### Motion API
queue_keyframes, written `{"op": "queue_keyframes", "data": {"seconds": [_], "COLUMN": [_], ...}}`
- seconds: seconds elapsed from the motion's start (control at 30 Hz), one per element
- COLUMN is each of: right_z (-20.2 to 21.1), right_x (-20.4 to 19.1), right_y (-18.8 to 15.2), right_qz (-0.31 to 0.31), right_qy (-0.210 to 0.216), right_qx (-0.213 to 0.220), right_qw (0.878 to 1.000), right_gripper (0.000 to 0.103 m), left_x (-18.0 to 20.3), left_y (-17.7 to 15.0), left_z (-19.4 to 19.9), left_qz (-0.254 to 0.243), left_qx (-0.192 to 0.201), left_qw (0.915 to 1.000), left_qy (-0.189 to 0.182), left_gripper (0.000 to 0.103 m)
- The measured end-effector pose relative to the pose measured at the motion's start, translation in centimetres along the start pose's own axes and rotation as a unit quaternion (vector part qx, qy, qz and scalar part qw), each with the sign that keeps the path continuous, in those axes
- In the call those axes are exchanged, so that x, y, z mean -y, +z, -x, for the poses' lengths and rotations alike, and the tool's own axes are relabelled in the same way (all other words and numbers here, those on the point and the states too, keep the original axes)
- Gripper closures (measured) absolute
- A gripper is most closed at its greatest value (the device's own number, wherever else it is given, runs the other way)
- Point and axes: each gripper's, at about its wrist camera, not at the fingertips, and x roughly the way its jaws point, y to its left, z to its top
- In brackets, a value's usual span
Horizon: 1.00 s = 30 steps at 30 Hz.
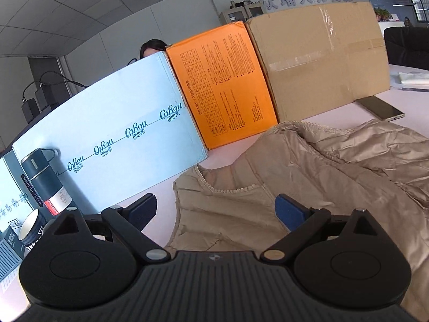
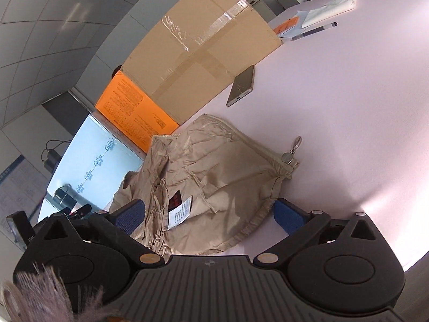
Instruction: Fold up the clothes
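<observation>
Barely started here: the beige vest (image 2: pixel 209 177) is lying rumpled on the desk (image 2: pixel 348 134), half doubled over. I'm hovering my left fingers (image 1: pixel 215 210) and right fingers (image 2: pixel 210 213) wide open, gripping nothing. Real folding's still ahead.

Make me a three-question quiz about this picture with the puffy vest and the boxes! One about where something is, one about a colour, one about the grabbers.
1. Where does the phone lie?
A. on the vest
B. on the table beside the brown box
C. inside the orange box

2. What colour is the middle box?
A. orange
B. green
C. black

3. How are both grippers?
A. shut on the vest
B. open
C. shut on the phone

Answers:
1 B, it lies flat by the brown box.
2 A, orange between blue and brown.
3 B, left gripper and right gripper are spread over the vest.
</observation>
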Motion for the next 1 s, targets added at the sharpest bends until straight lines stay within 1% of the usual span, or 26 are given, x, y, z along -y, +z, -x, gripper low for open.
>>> {"op": "queue_keyframes", "data": {"seconds": [0.13, 0.23, 0.3, 0.33, 0.4, 0.47, 0.57, 0.63, 0.73, 0.8, 0.87, 0.9, 1.0], "right_z": [-1.2, -2.1, -2.8, -3.1, -3.7, -4.2, -4.2, -4.2, -4.0, -4.0, -4.1, -4.1, -4.2], "right_x": [-0.1, -0.4, -0.6, -0.7, -0.7, -0.3, -0.2, -0.7, -1.6, -1.9, -2.0, -2.0, -2.0], "right_y": [0.2, 0.0, 0.0, -0.1, -0.2, -0.2, -0.2, -0.3, -0.6, -0.6, -0.5, -0.5, -0.4], "right_qz": [0.004, 0.027, 0.05, 0.06, 0.072, 0.071, 0.08, 0.11, 0.151, 0.169, 0.175, 0.176, 0.183], "right_qy": [-0.007, -0.009, -0.014, -0.017, -0.023, -0.026, -0.03, -0.038, -0.046, -0.048, -0.047, -0.046, -0.043], "right_qx": [0.013, 0.015, 0.018, 0.017, 0.009, 0.005, 0.008, 0.009, 0.015, 0.019, 0.02, 0.02, 0.018], "right_qw": [1.0, 0.999, 0.998, 0.998, 0.997, 0.997, 0.996, 0.993, 0.987, 0.984, 0.983, 0.983, 0.982], "right_gripper": [0.0, 0.0, 0.004, 0.014, 0.058, 0.069, 0.075, 0.077, 0.077, 0.077, 0.077, 0.077, 0.077], "left_x": [0.6, 0.9, 1.2, 1.3, 1.6, 1.8, 1.9, 1.6, 1.1, 1.4, 2.1, 2.7, 5.2], "left_y": [0.2, -0.2, -0.6, -0.7, -0.9, -1.0, -0.8, -0.1, 2.0, 3.6, 5.3, 6.2, 8.6], "left_z": [-2.7, -3.6, -3.9, -4.1, -4.4, -4.5, -4.4, -4.2, -3.5, -3.4, -3.7, -4.1, -6.0], "left_qz": [0.012, 0.015, 0.014, 0.014, 0.013, 0.013, 0.014, 0.024, 0.04, 0.035, 0.019, 0.013, 0.019], "left_qx": [-0.026, -0.039, -0.045, -0.048, -0.053, -0.057, -0.066, -0.074, -0.077, -0.076, -0.081, -0.087, -0.12], "left_qw": [0.9996, 0.9991, 0.9989, 0.9987, 0.9985, 0.9983, 0.9975, 0.9965, 0.9937, 0.9922, 0.9907, 0.9889, 0.9772], "left_qy": [-0.001, -0.001, -0.001, -0.002, -0.006, -0.01, -0.017, -0.031, -0.072, -0.092, -0.108, -0.12, -0.174], "left_gripper": [0.008, 0.008, 0.008, 0.008, 0.008, 0.008, 0.008, 0.008, 0.008, 0.008, 0.008, 0.008, 0.008]}}
